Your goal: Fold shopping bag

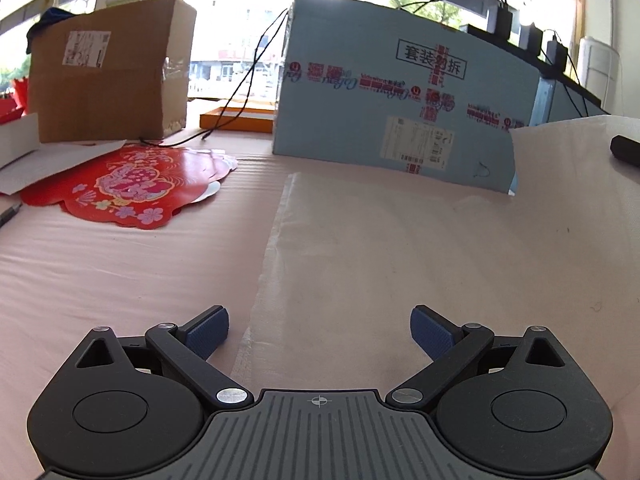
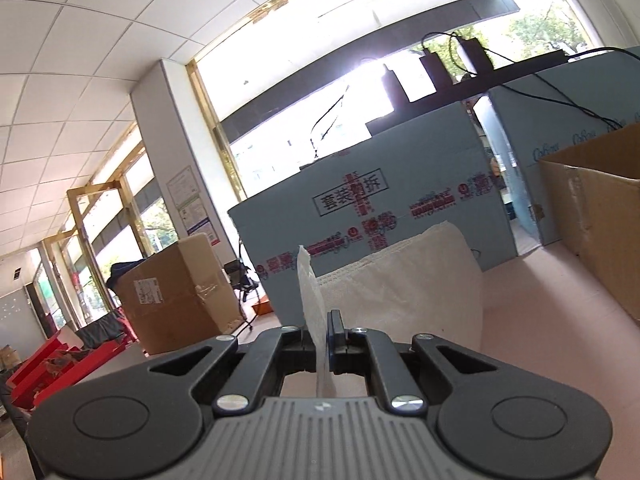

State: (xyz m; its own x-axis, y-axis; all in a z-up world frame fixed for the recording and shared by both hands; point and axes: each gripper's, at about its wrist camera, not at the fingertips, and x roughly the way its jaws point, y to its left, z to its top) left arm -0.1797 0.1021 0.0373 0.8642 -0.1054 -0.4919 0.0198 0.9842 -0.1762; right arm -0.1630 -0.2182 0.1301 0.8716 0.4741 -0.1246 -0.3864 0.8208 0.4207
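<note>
Bag spread flat on pink counter, far corner lifted. Right gripper pinched tight on bag edge, raised, likely to carry fold over. Left gripper wide apart, empty, hovering over near edge, probably to pin it.

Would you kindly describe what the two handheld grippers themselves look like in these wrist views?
Both share one design. The left gripper has a grey ribbed centre plate marked with a small crosshair, two round black housings, black linkage bars with silver pivot screws, and fingers faced with blue textured pads. The right gripper shows the same grey plate, black discs and silver screws. No cables, sleeves or hands appear.
</note>
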